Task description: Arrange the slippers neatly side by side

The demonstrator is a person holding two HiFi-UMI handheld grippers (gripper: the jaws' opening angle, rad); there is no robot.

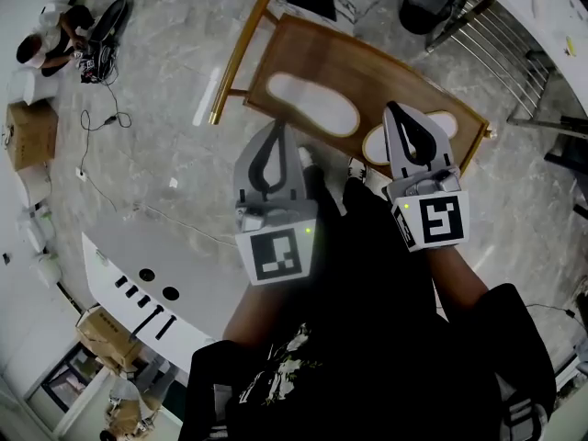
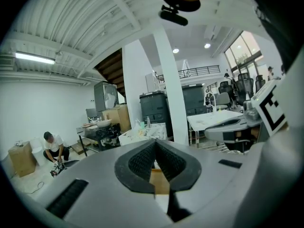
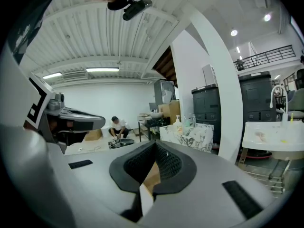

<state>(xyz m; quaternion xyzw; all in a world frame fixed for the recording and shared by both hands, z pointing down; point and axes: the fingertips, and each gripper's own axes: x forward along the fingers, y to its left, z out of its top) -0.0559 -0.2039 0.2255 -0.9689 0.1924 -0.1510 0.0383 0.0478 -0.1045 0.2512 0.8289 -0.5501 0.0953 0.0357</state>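
left tongs [image 1: 276,131] and right tongs [image 1: 398,110] are hovering clenched, empty, at the near edge of the wooden bench [image 1: 308,51] carrying white slippers [image 1: 312,104].

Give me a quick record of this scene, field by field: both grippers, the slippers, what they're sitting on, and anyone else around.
left gripper: jaws shut, nothing between them, in the air near the stand's edge
right gripper: jaws shut, empty, over the second slipper in the head view
first slipper: white, flat on the stand, fully in view
second slipper: white, right of the first, partly hidden by the right gripper
wooden stand: brown top, gold legs, on a grey floor
bystander: crouched on the floor, far left
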